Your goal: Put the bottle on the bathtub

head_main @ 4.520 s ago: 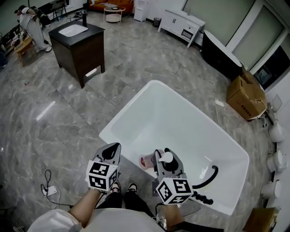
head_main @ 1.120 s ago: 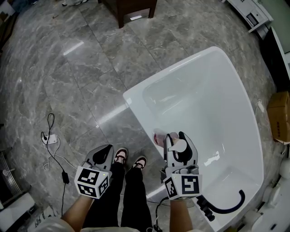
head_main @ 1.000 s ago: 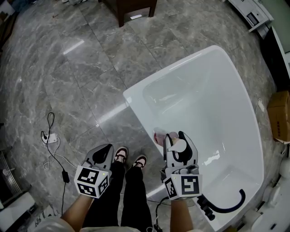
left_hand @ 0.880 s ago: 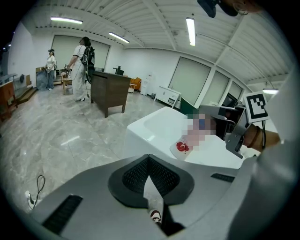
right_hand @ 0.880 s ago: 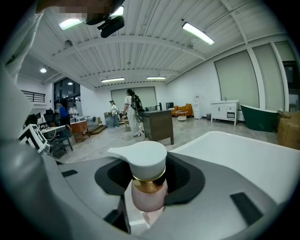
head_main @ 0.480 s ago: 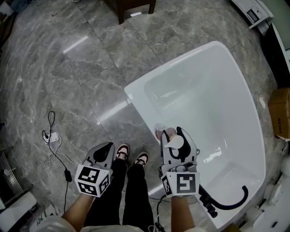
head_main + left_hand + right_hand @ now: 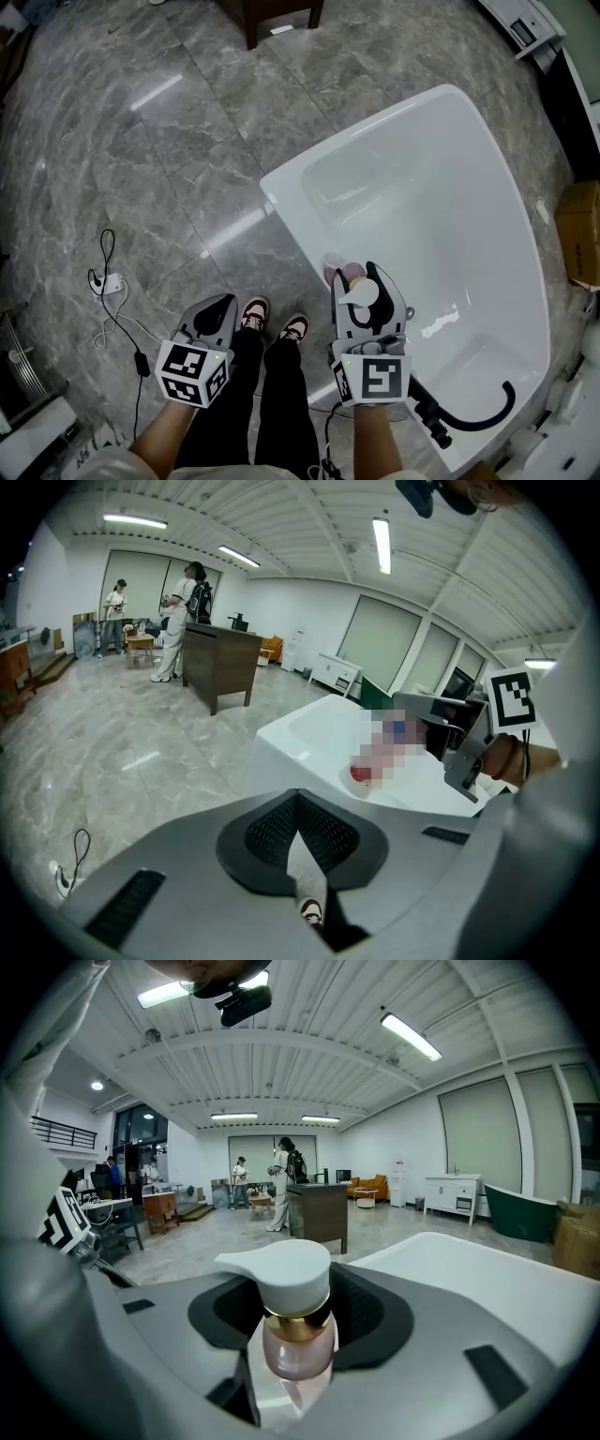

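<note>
A pink pump bottle with a white pump head and gold collar stands upright between the jaws of my right gripper. The pads sit against its sides, and the jaws have just been opening a little with the bottle still between them. In the head view the bottle and right gripper hang over the near rim of the white bathtub. Whether the bottle's base rests on the rim is hidden. My left gripper hangs shut and empty over the floor, left of the tub; its fingertips meet.
A black hose fitting lies at the tub's near right end. A cable with a white adapter lies on the grey marble floor at left. A cardboard box sits beyond the tub. The person's shoes stand between the grippers. A dark cabinet and people stand farther off.
The head view has tilted down since the earliest frame. In the last second the right gripper has rolled slightly with the bottle between its jaws. The left gripper has stayed put.
</note>
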`<state>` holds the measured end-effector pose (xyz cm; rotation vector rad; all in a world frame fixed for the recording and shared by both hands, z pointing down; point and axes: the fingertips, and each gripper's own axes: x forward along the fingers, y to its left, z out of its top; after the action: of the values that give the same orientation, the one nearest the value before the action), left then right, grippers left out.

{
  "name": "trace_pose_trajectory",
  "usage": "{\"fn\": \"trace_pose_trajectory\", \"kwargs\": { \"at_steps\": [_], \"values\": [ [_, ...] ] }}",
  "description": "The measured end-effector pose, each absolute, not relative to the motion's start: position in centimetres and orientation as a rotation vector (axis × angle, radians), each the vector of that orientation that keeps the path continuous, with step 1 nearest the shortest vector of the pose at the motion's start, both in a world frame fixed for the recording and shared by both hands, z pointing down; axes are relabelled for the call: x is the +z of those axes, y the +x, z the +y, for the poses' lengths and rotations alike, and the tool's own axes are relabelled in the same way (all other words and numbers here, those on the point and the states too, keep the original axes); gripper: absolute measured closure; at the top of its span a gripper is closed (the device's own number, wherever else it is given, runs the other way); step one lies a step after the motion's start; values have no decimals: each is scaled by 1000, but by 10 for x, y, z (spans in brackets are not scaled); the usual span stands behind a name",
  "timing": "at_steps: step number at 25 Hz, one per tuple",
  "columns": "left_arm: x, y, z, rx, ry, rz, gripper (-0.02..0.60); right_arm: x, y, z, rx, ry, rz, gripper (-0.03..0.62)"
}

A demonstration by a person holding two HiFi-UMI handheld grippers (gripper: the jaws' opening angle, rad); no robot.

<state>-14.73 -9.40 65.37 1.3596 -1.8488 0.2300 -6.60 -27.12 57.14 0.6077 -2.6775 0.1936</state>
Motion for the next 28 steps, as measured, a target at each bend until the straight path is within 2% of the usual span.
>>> {"fn": "trace_pose_trajectory", "kwargs": {
  "at_steps": [5,10,28],
  "values": [
    [652,-149,-94,228,1362,-1853,578,584,-57,-269,223,607,-2624,356],
    [649,-151,-99,228,1377,-1850,578,594,-42,-260,257,625,-2573,345],
    [591,-149,-151,206,1523,-1858,578,574,1,-248,392,753,-2490,341]
  ]
}}
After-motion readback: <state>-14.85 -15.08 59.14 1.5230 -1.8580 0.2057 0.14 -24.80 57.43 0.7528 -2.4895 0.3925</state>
